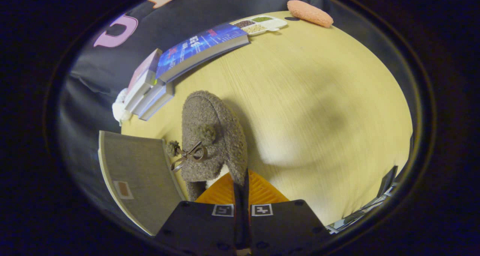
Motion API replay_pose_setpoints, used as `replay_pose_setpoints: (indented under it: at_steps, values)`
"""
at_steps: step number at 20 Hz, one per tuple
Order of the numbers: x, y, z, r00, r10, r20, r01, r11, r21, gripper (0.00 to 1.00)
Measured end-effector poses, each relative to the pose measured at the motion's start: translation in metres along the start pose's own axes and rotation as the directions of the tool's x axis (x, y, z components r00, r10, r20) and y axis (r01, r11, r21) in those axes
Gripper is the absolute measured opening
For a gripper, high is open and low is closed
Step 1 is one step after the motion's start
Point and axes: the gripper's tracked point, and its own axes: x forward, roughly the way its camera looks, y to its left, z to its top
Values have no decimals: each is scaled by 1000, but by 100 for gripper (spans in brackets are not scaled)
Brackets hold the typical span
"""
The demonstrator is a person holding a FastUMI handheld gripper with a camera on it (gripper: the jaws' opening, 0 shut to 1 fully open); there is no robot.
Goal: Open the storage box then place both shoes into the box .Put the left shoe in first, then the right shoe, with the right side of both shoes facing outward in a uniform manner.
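Your gripper [242, 181] has its 2 fingers drawn together, clenched on the edge of the fuzzy grey-brown shoe [210, 136], which hangs just ahead of the fingers above the pale wooden table [318, 98]. A small bow [189, 154] with pompoms sits on the shoe's upper. Just beside the shoe, to your left, lies the grey lid of the storage box [138, 177], its flat face toward you. Beyond the shoe, a stack of books [180, 65] rests near the booth's wall, with a white divided dish of grains [262, 23] and an orange sponge [310, 13] farther along the table's far edge.
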Motion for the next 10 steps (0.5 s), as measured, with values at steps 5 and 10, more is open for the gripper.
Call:
replay_pose_setpoints:
  at_steps: [5,10]
  values:
    - [-46,52,23,990,111,86,-114,993,31,3]
    - [-88,123,27,965,225,133,-226,974,-7,3]
